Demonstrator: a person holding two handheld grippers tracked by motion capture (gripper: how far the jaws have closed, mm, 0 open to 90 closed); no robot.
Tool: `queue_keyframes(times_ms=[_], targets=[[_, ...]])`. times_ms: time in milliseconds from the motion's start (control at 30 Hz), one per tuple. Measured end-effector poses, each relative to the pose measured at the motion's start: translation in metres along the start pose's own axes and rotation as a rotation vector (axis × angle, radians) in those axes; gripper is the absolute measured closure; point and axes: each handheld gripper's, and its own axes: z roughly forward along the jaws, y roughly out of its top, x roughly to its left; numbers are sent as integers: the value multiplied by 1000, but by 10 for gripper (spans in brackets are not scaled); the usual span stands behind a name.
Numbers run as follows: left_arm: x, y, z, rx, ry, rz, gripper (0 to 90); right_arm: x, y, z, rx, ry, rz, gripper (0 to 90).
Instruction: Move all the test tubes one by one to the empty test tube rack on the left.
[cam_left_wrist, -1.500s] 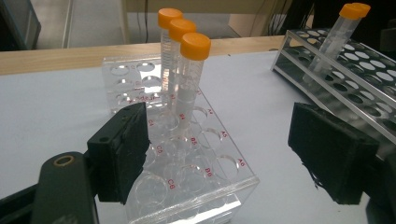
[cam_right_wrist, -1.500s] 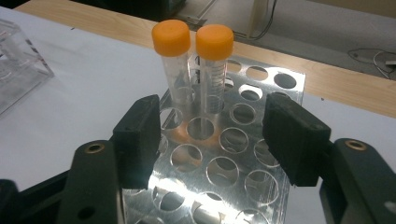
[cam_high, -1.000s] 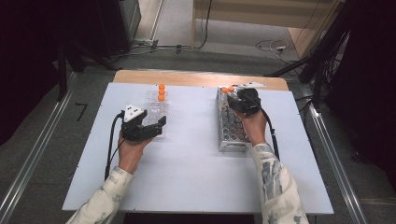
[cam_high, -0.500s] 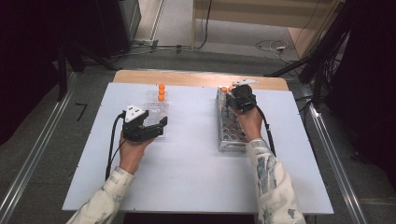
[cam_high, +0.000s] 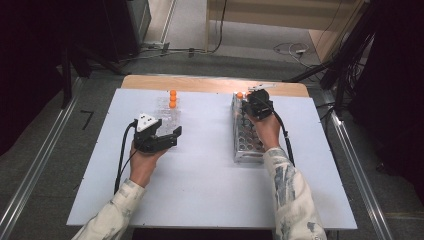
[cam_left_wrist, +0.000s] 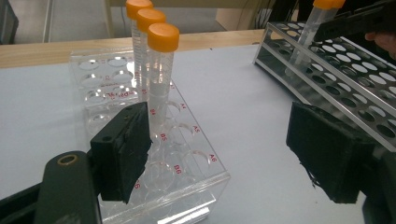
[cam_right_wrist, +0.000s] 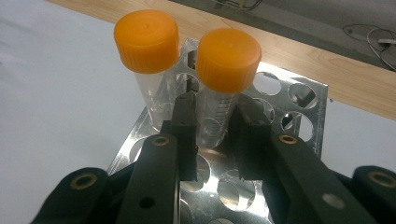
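My right gripper (cam_right_wrist: 217, 126) is at the far end of the metal tube rack (cam_right_wrist: 280, 93). Its jaws have just been closing, and the pads now press both sides of a clear orange-capped tube (cam_right_wrist: 228, 63) that stands in a rack hole. A second capped tube (cam_right_wrist: 147, 44) stands just left of it. In the high view the right gripper (cam_high: 253, 98) is over the rack (cam_high: 245, 137). My left gripper (cam_left_wrist: 224, 144) is open at the near end of a clear plastic rack (cam_left_wrist: 187, 158), which holds three orange-capped tubes (cam_left_wrist: 161, 70). One jaw is over the rack and the other over the table.
The two racks stand apart on a white tabletop (cam_high: 210, 165), the clear rack (cam_high: 167, 117) on the left and the metal one on the right. A wooden strip (cam_high: 200, 83) runs along the far edge. Cables trail from both grippers toward the person.
The right gripper has edged slightly toward the far end of the metal rack. The left hand and its gripper have stayed where they were.
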Motion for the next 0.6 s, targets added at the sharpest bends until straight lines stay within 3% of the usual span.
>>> queue_keyframes(times_ms=[600], targets=[[3,0,-3,-2,1,-3,221,0,3,-13,-87,2,31,722]])
